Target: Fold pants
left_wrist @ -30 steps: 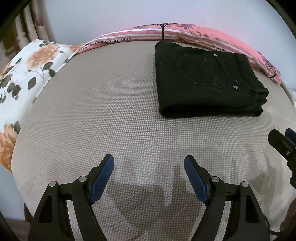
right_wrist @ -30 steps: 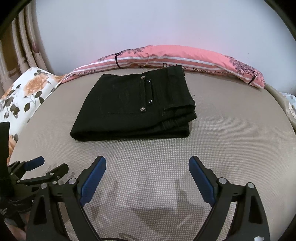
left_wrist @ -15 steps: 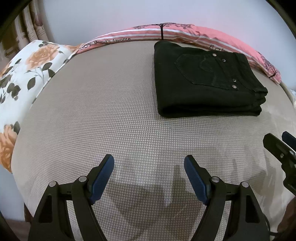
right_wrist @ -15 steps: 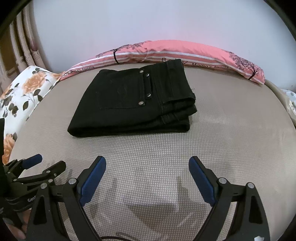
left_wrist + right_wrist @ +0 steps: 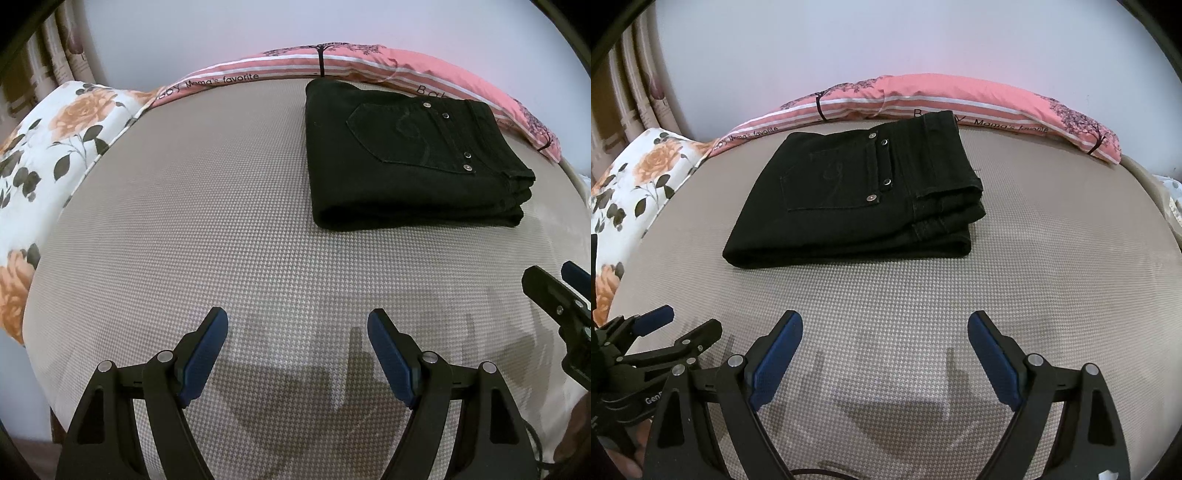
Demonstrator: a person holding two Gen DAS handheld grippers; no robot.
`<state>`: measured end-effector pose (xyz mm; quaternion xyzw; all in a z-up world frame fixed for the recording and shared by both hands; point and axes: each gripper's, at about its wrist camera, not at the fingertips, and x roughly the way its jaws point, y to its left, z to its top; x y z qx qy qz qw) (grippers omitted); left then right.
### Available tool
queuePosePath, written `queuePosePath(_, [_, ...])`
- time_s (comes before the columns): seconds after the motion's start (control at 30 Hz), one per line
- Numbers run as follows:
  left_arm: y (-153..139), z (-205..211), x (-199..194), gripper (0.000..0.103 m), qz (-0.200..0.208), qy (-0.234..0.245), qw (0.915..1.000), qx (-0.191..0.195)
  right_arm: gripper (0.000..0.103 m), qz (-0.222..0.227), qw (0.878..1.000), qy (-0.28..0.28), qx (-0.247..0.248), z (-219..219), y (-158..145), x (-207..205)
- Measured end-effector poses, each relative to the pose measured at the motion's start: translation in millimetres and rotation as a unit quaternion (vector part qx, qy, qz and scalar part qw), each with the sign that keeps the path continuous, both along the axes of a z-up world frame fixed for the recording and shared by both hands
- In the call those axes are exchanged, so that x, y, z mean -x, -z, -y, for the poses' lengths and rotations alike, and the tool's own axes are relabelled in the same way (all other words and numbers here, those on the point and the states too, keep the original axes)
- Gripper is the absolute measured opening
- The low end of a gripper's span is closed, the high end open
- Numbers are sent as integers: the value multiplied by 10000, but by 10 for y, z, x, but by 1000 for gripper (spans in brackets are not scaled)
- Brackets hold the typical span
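A beige woven mattress (image 5: 1034, 277) fills the view, with a pink striped pillow (image 5: 960, 99) against the pale wall and a floral pillow (image 5: 55, 129) off to the left. Black pants (image 5: 864, 199) lie folded flat, pocket up, ahead of both grippers. The left gripper (image 5: 297, 325) and right gripper (image 5: 884, 328) hover with jaws spread, empty.

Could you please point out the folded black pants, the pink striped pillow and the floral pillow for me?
folded black pants (image 5: 849, 192), right wrist view, on the back pocket.
pink striped pillow (image 5: 997, 101), right wrist view, on its pink top.
floral pillow (image 5: 55, 147), left wrist view, on the white fabric.
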<state>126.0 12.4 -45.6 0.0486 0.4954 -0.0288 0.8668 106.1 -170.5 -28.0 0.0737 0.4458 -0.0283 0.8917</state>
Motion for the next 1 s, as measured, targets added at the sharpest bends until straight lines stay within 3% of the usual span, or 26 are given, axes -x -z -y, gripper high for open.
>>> queuePosePath(1.0, [27, 63, 32, 78, 68, 187, 9996, -197, 89, -54, 9999, -97, -18, -13, 42, 7])
